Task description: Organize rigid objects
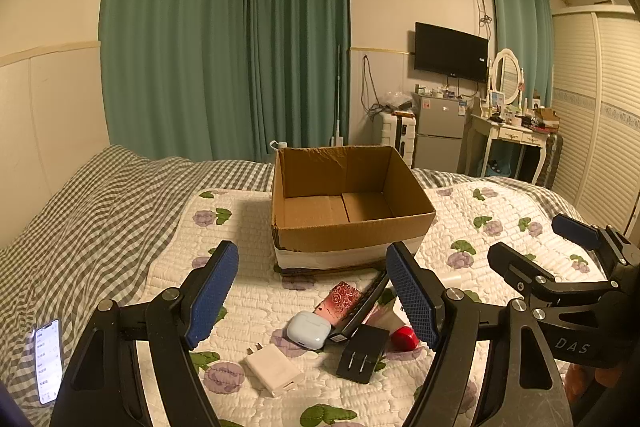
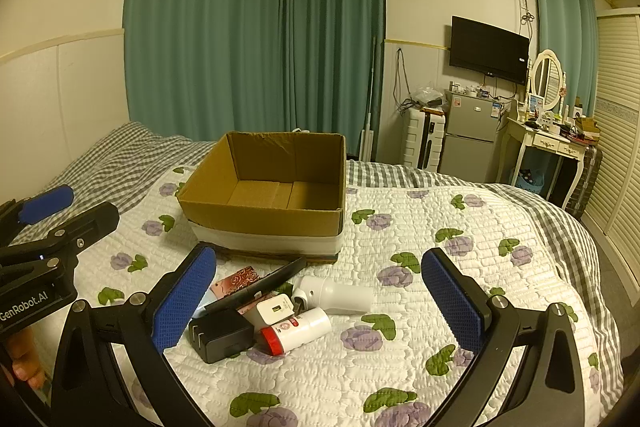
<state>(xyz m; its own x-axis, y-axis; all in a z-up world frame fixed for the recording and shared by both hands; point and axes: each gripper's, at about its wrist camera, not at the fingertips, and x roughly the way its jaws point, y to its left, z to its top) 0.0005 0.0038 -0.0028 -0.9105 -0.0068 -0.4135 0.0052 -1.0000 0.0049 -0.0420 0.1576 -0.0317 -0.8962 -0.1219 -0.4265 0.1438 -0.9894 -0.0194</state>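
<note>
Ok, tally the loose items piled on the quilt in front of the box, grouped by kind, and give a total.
Plug chargers: 3 (white, black, small white)
Earbud cases: 1
White bottles or tubes: 2 (red-capped, plain)
Rose-patterned flat items: 1
Long black flat items: 1
Total: 8

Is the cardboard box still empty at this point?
Empty. Both wrist views show the cardboard box with bare floor flaps inside; the items lie on the quilt before it.
</note>
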